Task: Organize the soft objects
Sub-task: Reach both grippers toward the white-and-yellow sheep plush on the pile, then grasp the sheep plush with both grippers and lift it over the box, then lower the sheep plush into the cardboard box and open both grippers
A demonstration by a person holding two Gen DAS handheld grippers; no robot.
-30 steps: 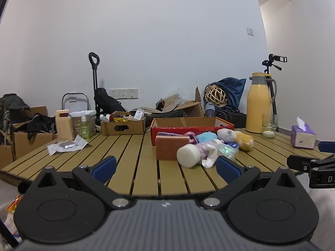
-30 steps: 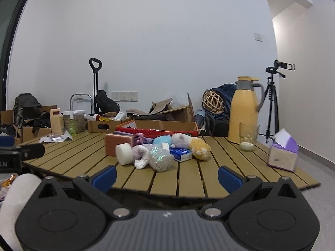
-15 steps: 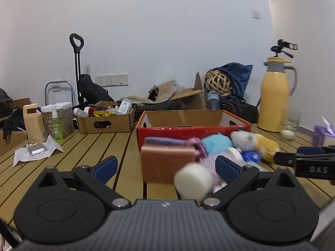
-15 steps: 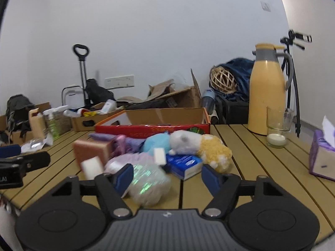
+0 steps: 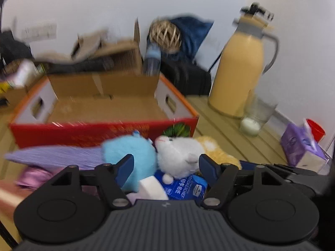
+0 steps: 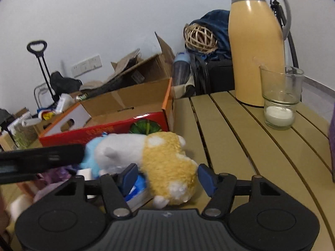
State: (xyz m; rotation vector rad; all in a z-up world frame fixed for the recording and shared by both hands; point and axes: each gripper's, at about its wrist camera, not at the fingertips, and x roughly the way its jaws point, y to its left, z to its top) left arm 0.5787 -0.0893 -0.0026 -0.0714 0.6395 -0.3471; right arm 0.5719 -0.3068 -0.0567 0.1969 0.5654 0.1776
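Right claw (image 6: 166,176) closing round plush (image 6: 155,159), maybe touching.

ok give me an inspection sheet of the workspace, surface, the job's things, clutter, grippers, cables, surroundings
Surface: slatted wooden table, bare on its right part.
Job's things: white-and-yellow plush, blue plush, tissue pack, purple cloth piled in front of the empty red box.
Clutter: yellow jug, glass with a candle, purple tissue box.
Grippers: left gripper and right gripper have just been closing; the plush lies between each pair of jaws, not visibly pinched.
Cables: nothing seen.
Surroundings: white wall, cardboard boxes, wicker ball, tripod behind the jug.
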